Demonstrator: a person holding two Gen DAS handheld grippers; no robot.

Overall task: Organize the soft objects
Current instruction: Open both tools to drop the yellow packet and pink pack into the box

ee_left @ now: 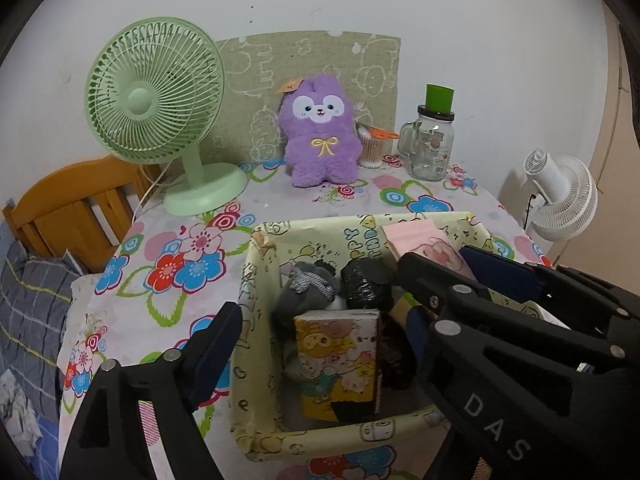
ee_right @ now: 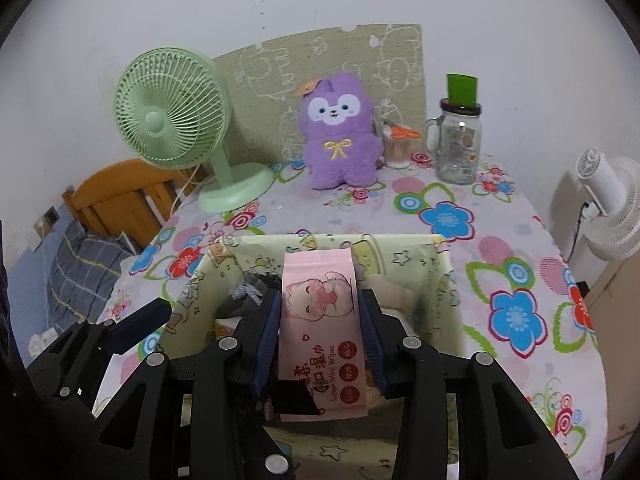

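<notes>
A pale yellow cartoon-print basket (ee_left: 256, 264) (ee_right: 448, 280) stands on the flowered table. My right gripper (ee_right: 320, 316) is shut on a pink pack of wet wipes (ee_right: 320, 320) and holds it over the basket; the pack also shows in the left wrist view (ee_left: 416, 240). My left gripper (ee_left: 316, 312) is open over the basket's left side, one finger outside the rim. Inside lie a grey knitted item (ee_left: 304, 284), a black bundle (ee_left: 366, 284) and a yellow cartoon pack (ee_left: 340, 360). A purple plush rabbit (ee_left: 320, 132) (ee_right: 340, 136) sits at the back.
A green desk fan (ee_left: 156, 96) (ee_right: 172, 116) stands back left. A glass jar mug with a green cup on top (ee_left: 432, 140) (ee_right: 458, 140) and a cotton-swab cup (ee_left: 370, 148) stand back right. A white fan (ee_right: 608, 208) stands off the table, right. A bed (ee_left: 72, 208) lies left.
</notes>
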